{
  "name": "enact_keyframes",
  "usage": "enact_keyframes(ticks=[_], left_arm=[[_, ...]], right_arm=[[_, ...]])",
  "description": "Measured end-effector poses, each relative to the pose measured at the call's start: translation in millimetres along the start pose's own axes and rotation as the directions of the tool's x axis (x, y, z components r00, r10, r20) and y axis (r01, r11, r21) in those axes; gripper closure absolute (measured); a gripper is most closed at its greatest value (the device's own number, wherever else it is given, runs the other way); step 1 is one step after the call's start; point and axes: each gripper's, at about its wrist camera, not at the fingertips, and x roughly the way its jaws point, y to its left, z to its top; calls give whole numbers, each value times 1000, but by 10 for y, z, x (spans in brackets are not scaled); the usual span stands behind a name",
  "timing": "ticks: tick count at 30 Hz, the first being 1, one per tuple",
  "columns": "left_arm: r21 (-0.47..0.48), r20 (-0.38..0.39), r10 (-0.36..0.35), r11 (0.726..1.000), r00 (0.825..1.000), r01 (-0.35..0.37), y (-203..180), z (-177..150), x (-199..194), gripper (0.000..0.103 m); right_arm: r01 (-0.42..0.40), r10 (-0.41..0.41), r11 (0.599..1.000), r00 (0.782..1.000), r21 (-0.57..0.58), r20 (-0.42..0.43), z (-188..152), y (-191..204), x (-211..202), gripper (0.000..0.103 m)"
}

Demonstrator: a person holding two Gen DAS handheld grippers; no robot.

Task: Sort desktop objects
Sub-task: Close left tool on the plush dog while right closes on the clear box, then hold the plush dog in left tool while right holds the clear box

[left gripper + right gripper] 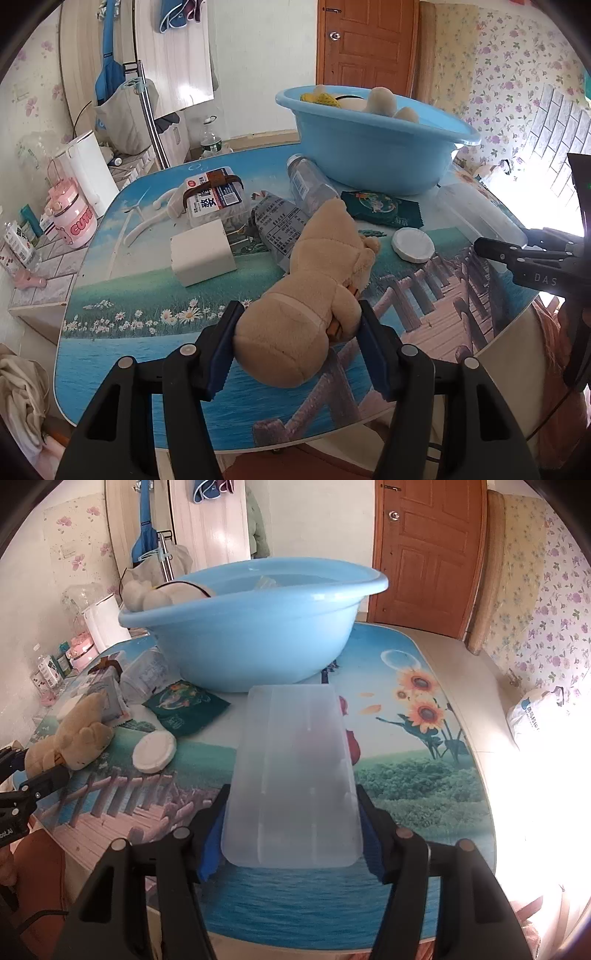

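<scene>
With some toys already in the blue basin (pixel 373 147) at upper centre, our left gripper (pixel 299 343) pinched the plush bear (pixel 314 280), our right gripper (pixel 291 830) clamped the frosted box (pixel 295 775), and packets remained on the surface (pixel 147 295).

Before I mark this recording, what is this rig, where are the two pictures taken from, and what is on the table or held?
No robot: a person carries a hand-held gripper in each hand, with a fisheye camera looking along its fingers. The left hand-held gripper is clamped on a plush bear. The right hand-held gripper grips a frosted plastic box. On the picture-printed table stand a blue basin already holding items, a green packet, a white lid and a white block.
</scene>
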Motion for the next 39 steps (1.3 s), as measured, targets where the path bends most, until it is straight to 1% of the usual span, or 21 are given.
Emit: enact_keyframes(ticks=[2, 3, 4, 5, 6, 11, 22, 29, 35, 39], left_arm=[[-1, -2, 0, 1000, 1000, 0, 1, 1, 2, 43], [-1, -5, 0, 1000, 1000, 0, -1, 0, 4, 43], [-2, -7, 1, 1000, 1000, -1, -3, -2, 7, 43], [-3, -9, 1, 1000, 1000, -1, -3, -3, 8, 43], [-4, -9, 2, 1000, 1000, -2, -5, -5, 7, 43], [-7, -15, 1, 1000, 1000, -1, -2, -4, 17, 43], [-19, -7, -2, 1000, 1000, 2, 18, -19, 12, 43], [-29, -23, -8, 1000, 1000, 8, 49, -8, 31, 43], [-7, -36, 18, 1000, 999, -18, 30, 30, -13, 43], [-27, -38, 22, 999, 999, -23, 78, 30, -39, 43]], right_arm=[[-6, 6, 1000, 1000, 5, 15, 25, -20, 25, 40], [-5, 5, 1000, 1000, 2, 18, 39, -27, 48, 36], [-11, 11, 1000, 1000, 1, 16, 57, -35, 80, 23], [-11, 11, 1000, 1000, -2, 8, 71, -42, 117, 14], [-10, 10, 1000, 1000, 2, -2, 79, -56, 154, 0], [0, 0, 1000, 1000, 7, 23, 68, -93, 156, 0], [4, -4, 1000, 1000, 10, 22, 88, -78, 163, 0], [2, -2, 1000, 1000, 7, 28, 70, -65, 152, 0], [1, -1, 1000, 1000, 7, 28, 74, -63, 159, 0], [-2, 2, 1000, 1000, 4, 29, 76, -57, 157, 0]])
